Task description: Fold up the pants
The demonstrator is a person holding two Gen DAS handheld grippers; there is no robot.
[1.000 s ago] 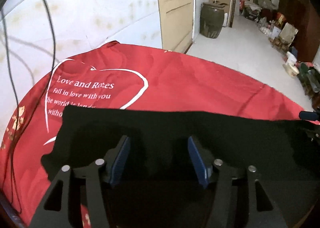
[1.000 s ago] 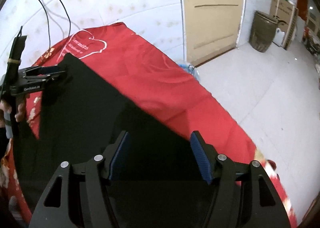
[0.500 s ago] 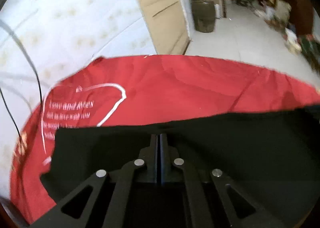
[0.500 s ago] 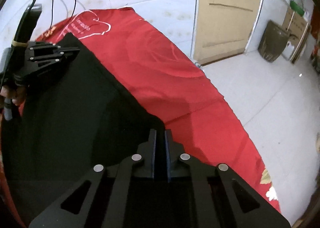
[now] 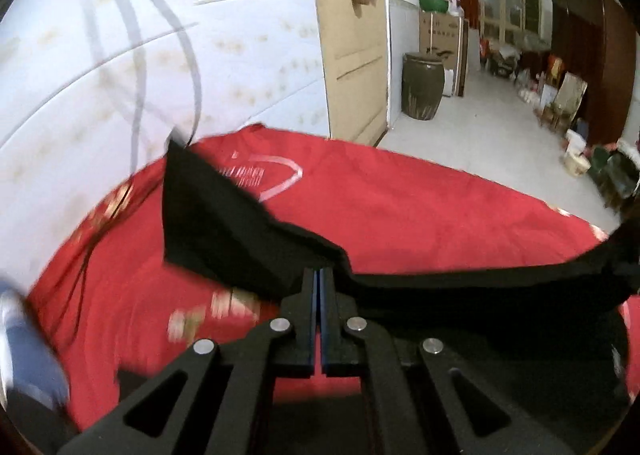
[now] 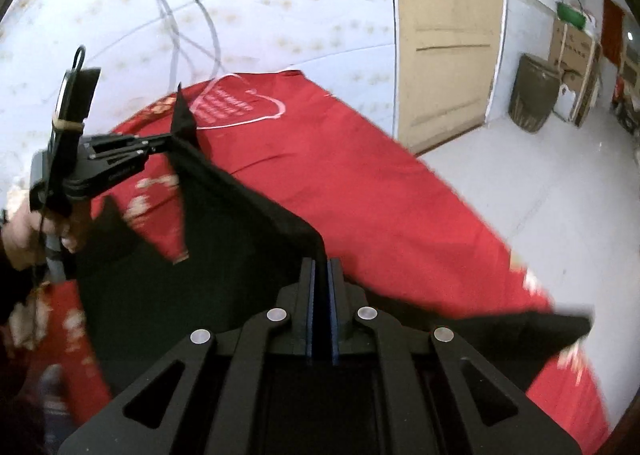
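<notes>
The black pants point(image 5: 224, 231) hang lifted above a red cloth-covered table point(image 5: 420, 215). My left gripper point(image 5: 319, 275) is shut on the pants' edge, with fabric rising left and stretching right. In the right wrist view, my right gripper point(image 6: 321, 267) is shut on another part of the pants point(image 6: 240, 223). The left gripper point(image 6: 160, 145) also shows there at the left, held by a hand, pinching a raised corner of the cloth. The pants span between both grippers above the red table point(image 6: 380, 191).
The red cloth carries a white heart with lettering point(image 5: 276, 179). A white wall with hanging cables point(image 5: 140, 67) stands behind the table. A wooden door point(image 5: 352, 55), a dark jar point(image 5: 422, 85) and clutter on the floor lie to the right.
Both grippers went from open over the flat pants to shut on the fabric, then lifted it off the table. The pants now hang raised between them.
</notes>
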